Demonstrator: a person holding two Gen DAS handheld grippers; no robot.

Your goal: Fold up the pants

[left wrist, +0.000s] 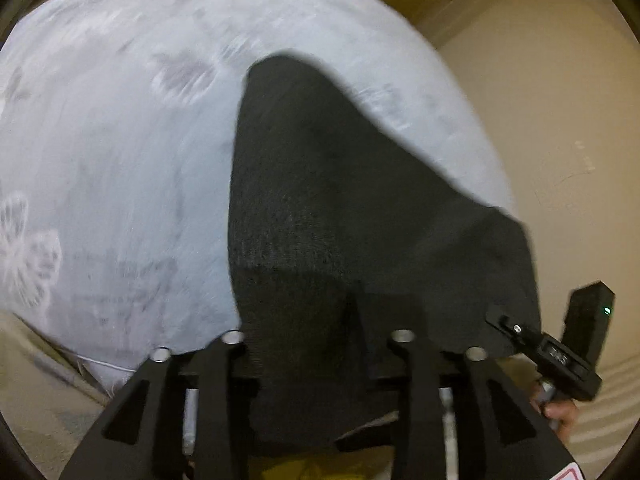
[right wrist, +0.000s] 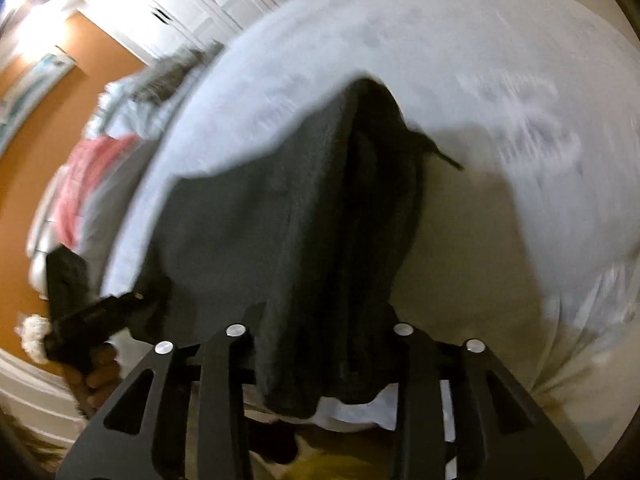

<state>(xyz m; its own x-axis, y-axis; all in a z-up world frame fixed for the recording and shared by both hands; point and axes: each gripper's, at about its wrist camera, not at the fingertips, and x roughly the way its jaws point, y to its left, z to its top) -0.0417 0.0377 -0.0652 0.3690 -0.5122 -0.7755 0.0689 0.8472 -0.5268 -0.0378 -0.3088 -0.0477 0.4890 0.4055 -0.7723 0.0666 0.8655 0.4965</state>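
Note:
The black pants (left wrist: 320,200) hang stretched between my two grippers above a pale blue bedspread (left wrist: 120,160). My left gripper (left wrist: 316,344) is shut on one edge of the pants; the cloth covers the fingertips. My right gripper (right wrist: 320,336) is shut on the other edge of the pants (right wrist: 312,220), which drape in folds with a drawstring (right wrist: 444,158) poking out. The right gripper shows at the right in the left wrist view (left wrist: 560,344). The left gripper shows at the left in the right wrist view (right wrist: 92,316). Both views are motion-blurred.
The bedspread (right wrist: 440,60) with faint flower prints covers the bed. A pink and grey pile of clothes (right wrist: 100,168) lies at the bed's far left. White cabinet doors (right wrist: 180,0) and an orange wall (right wrist: 40,140) stand beyond. A beige wall (left wrist: 540,100) lies to the right.

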